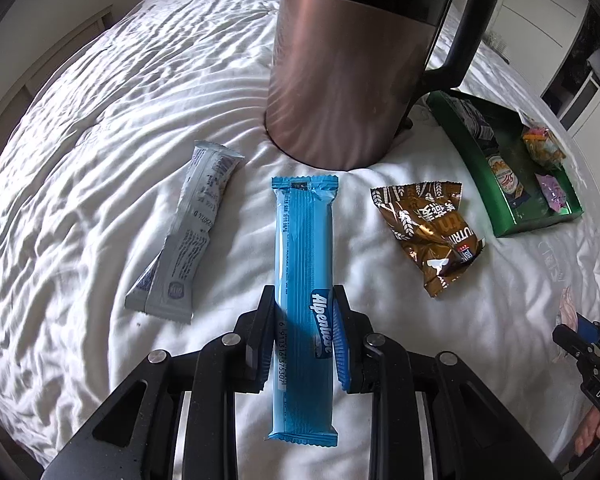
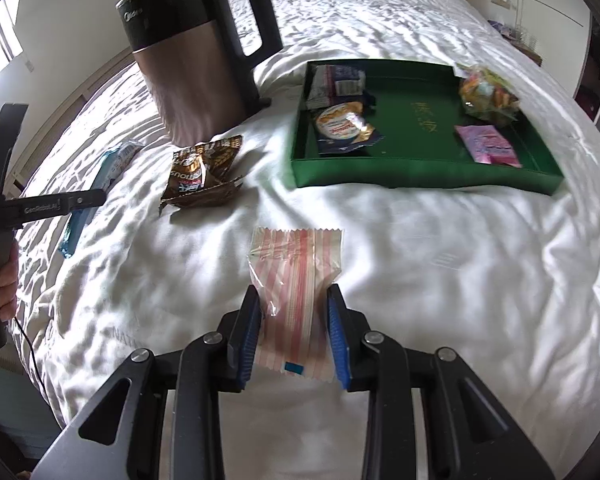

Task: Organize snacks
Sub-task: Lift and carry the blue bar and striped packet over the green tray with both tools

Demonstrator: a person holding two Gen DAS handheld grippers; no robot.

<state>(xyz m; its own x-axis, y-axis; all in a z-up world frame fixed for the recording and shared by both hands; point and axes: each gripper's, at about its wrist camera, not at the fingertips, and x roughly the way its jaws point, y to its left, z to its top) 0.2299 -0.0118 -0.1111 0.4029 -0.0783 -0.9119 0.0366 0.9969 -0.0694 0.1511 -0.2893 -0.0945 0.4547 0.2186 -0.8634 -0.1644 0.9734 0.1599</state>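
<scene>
My left gripper (image 1: 303, 300) is shut on a long blue Alpenliebe candy pack (image 1: 304, 264), gripping it at its near half over the bed. My right gripper (image 2: 294, 300) is shut on a clear packet with pink stripes (image 2: 294, 272). A green tray (image 2: 420, 178) at the right holds several snacks. A brown crinkled snack bag (image 1: 428, 228) lies between the blue pack and the tray; it also shows in the right wrist view (image 2: 202, 174). A grey snack bar wrapper (image 1: 188, 232) lies left of the blue pack.
A bronze and black electric kettle (image 1: 340, 68) stands on the white bed sheet (image 1: 100, 140) just behind the snacks, left of the tray. The left gripper's body and the hand holding it show at the left edge of the right wrist view (image 2: 4, 216).
</scene>
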